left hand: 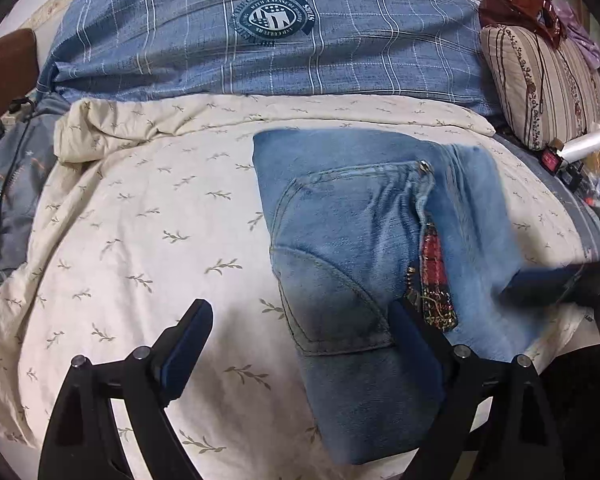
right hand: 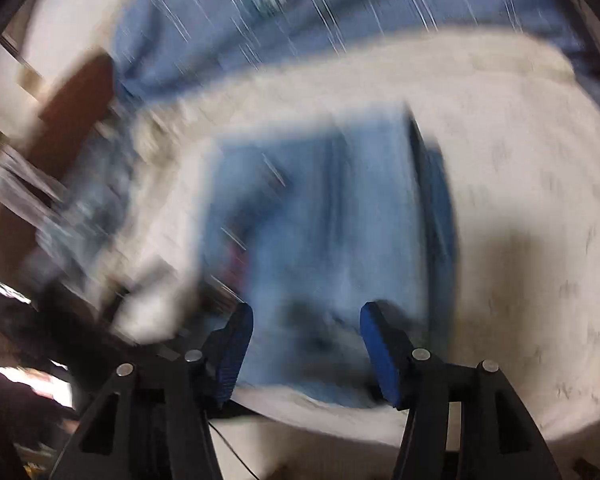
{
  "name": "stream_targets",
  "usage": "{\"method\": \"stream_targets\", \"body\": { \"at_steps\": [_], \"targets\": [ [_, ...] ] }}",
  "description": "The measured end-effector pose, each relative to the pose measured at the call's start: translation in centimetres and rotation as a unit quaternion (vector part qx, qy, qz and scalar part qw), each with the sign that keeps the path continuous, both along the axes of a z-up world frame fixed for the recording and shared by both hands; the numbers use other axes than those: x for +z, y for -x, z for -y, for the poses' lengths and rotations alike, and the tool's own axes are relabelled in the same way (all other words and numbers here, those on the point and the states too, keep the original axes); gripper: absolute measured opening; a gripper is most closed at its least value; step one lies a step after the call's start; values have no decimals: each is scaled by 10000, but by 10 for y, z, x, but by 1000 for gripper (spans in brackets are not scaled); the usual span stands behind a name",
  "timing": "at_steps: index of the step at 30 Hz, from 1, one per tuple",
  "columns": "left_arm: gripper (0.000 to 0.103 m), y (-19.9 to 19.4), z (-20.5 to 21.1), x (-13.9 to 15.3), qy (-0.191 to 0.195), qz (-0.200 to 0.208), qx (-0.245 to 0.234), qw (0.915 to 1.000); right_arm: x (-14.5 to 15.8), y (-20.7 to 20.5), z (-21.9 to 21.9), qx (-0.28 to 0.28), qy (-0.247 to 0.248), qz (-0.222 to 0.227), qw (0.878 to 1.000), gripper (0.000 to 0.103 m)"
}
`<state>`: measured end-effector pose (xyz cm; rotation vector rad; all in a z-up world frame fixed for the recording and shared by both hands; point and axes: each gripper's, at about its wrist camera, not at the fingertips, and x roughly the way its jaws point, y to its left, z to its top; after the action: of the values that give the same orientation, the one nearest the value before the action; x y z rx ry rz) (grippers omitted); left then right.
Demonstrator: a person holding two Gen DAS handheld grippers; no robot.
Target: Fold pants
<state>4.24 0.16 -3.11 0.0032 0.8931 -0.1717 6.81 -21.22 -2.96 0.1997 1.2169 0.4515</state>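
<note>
Light blue jeans [left hand: 364, 248] lie folded into a compact rectangle on the cream leaf-print sheet [left hand: 140, 240], back pocket up, with a red plaid tag near the seam. My left gripper [left hand: 302, 332] is open and empty above the sheet, its right finger over the jeans' near edge. My right gripper shows blurred at the right edge of the left wrist view [left hand: 556, 284], over the jeans' right side. In the blurred right wrist view my right gripper [right hand: 306, 334] is open and empty above the jeans [right hand: 320, 220].
A blue plaid duvet [left hand: 260, 32] is bunched across the back of the bed. A striped cushion [left hand: 540, 80] with a dark red bag on it sits at the back right. Grey-blue clothing [left hand: 8, 184] lies at the left. The bed's near edge is just below the jeans.
</note>
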Motion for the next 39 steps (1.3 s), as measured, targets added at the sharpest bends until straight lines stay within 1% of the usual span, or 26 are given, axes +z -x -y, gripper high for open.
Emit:
{"method": "stream_targets", "body": {
  "at_steps": [1,2,3,5,7,8,10,11,13,15,16,17,19,22,24,25,26,28,29,30,31,32,33,34,37,39],
  "targets": [
    [92,0,1,1,5,-9,6,10000,-8,1,3,-36,68,62,10000,55],
    [92,0,1,3,-36,-3,21,10000,-7,3,5,-109,47,210,9997,55],
    [92,0,1,6,-59,-9,7,10000,-4,3,4,-122,47,205,9997,55],
    [92,2,-5,15,96,9,-2,10000,-2,0,0,-70,159,204,9996,55],
    [92,8,-22,32,504,327,205,9980,-3,0,1,-51,114,228,9997,55],
    [92,7,-32,36,676,382,338,9964,-4,0,1,-40,72,246,9997,55],
    [92,-2,-51,33,1167,197,552,9914,-5,2,6,-44,-43,269,9996,55],
    [92,-11,-61,25,1600,-45,607,9852,-4,4,7,-49,-86,271,9996,56],
    [91,-27,-76,7,2479,-500,669,9652,-6,5,9,-7,-103,282,9995,56],
    [91,-39,-80,-3,3004,-716,668,9488,-7,6,11,41,-130,305,9994,56],
    [91,-46,-80,-7,3104,-792,719,9446,-7,6,12,60,-157,318,9994,56],
    [91,-54,-77,-9,3108,-867,749,9436,-7,6,13,67,-206,325,9992,56],
    [90,-67,-69,-11,3170,-947,642,9415,-8,6,14,100,-296,335,9989,56],
    [89,-83,-52,-2,3265,-871,349,9405,-9,8,22,128,-439,347,9983,56],
    [89,-92,-44,-4,3315,-1013,227,9377,-10,6,21,160,-504,372,9979,56],
    [88,-96,-42,-7,3264,-1076,326,9385,-11,6,21,174,-528,387,9977,56],
    [86,-99,-42,-10,3293,-1109,395,9369,-11,6,21,178,-548,396,9975,56],
    [85,-104,-47,-16,3560,-1123,447,9267,-11,6,22,204,-590,409,9972,56],
    [81,-106,-51,-19,3723,-1150,473,9197,-12,6,23,210,-622,413,9970,56],
    [68,-109,-54,-20,3810,-1201,475,9155,-12,5,23,211,-648,415,9968,56],
    [49,-111,-56,-19,3772,-1199,456,9172,-13,5,23,217,-664,420,9967,56],
    [43,-113,-56,-17,3730,-1185,395,9194,-13,6,24,221,-670,429,9966,55],
    [32,-112,-56,-15,3649,-1183,366,9228,-14,7,26,224,-682,437,9965,55],
    [25,-111,-53,-12,3511,-1150,351,9286,-14,7,27,223,-688,444,9964,55],
    [19,-96,-37,17,2489,-662,272,9659,-14,7,28,208,-692,411,9965,55],
    [18,-79,-18,35,1502,-107,188,9884,-14,6,28,206,-644,385,9970,55]
  ]
}}
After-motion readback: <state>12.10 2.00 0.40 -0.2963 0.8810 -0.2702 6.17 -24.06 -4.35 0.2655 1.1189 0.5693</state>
